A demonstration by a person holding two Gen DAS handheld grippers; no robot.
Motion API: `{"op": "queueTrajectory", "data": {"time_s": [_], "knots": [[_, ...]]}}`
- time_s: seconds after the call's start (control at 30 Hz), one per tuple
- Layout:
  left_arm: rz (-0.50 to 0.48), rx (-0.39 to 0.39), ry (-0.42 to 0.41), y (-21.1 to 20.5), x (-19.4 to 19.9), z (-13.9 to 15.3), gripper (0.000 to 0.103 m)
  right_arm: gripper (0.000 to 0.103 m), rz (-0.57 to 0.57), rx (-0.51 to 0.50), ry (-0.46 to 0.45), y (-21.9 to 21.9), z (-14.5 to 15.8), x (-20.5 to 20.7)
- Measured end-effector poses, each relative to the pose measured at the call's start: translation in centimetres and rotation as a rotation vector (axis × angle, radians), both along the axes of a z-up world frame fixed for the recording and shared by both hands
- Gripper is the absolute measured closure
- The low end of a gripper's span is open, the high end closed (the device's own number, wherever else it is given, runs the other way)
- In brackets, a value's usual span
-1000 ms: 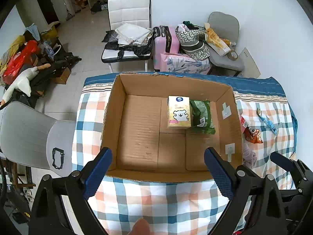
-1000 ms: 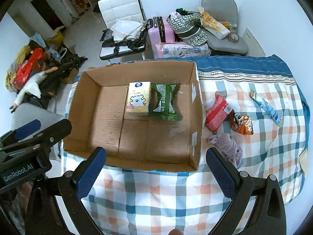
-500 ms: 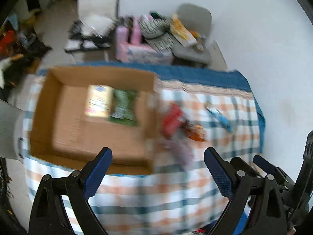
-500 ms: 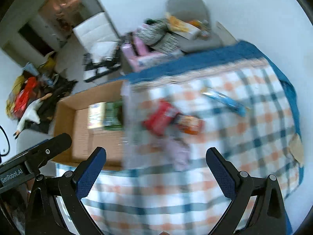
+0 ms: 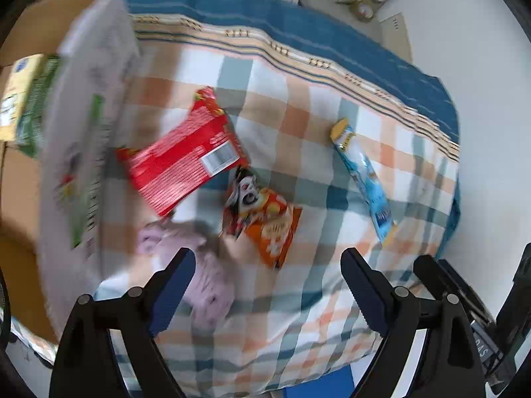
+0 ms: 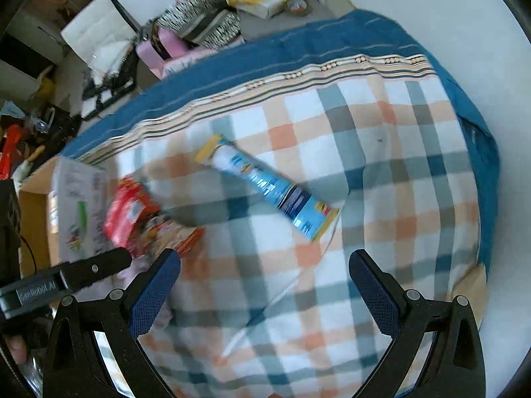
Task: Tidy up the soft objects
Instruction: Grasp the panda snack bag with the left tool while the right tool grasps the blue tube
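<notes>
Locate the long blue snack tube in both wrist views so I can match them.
Left wrist: blue snack tube right of centre, running top-left to bottom-right on the plaid cloth.
Right wrist: tube just left of centre, same diagonal.
Shared landmark: red packet, to the tube's left in both.

Your left gripper has two black plastic arms studded with round silver screw heads, each ending in a dark blue finger with a finely textured pad. Your right gripper is built the same way, with black arms, silver screws and blue dimpled pads. In the right wrist view, the left tool's black body carries white "GenRobot.AI" lettering, and a bit of your skin shows at the frame's lower left edge.
</notes>
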State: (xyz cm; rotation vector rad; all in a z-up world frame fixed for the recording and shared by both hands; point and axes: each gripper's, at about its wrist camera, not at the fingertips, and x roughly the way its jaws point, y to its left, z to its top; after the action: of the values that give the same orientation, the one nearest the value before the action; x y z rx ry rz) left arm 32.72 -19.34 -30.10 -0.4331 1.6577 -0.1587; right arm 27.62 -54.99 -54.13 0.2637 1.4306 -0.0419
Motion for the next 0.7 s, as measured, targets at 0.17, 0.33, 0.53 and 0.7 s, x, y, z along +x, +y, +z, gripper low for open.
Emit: {"op": "queueTrajectory", "data": {"time_s": [0.17, 0.33, 0.53, 0.7], "knots": [[-0.024, 0.056, 0.065, -1.7, 1.8, -3.3, 0.017, 0.001, 0.089, -0.025, 0.072, -0.4, -4.3, 4.4], [-0.035, 0.093, 0.114, -2.2, 2.5, -5.9, 0.018, 0.006, 0.181, -0.069, 0.146, 0.0, -7.9, 7.3], [-0.063, 0.13, 0.138, -3.2, 2.2, -7.6, 0.04, 0.016, 0.213, -0.078, 0.204, 0.1, -11.2, 8.9], [-0.058, 0.148, 0.111, -3.6, 1.6, -7.9, 0.042, 0.024, 0.217, -0.113, 0.216, 0.0, -12.1, 9.5]]}}
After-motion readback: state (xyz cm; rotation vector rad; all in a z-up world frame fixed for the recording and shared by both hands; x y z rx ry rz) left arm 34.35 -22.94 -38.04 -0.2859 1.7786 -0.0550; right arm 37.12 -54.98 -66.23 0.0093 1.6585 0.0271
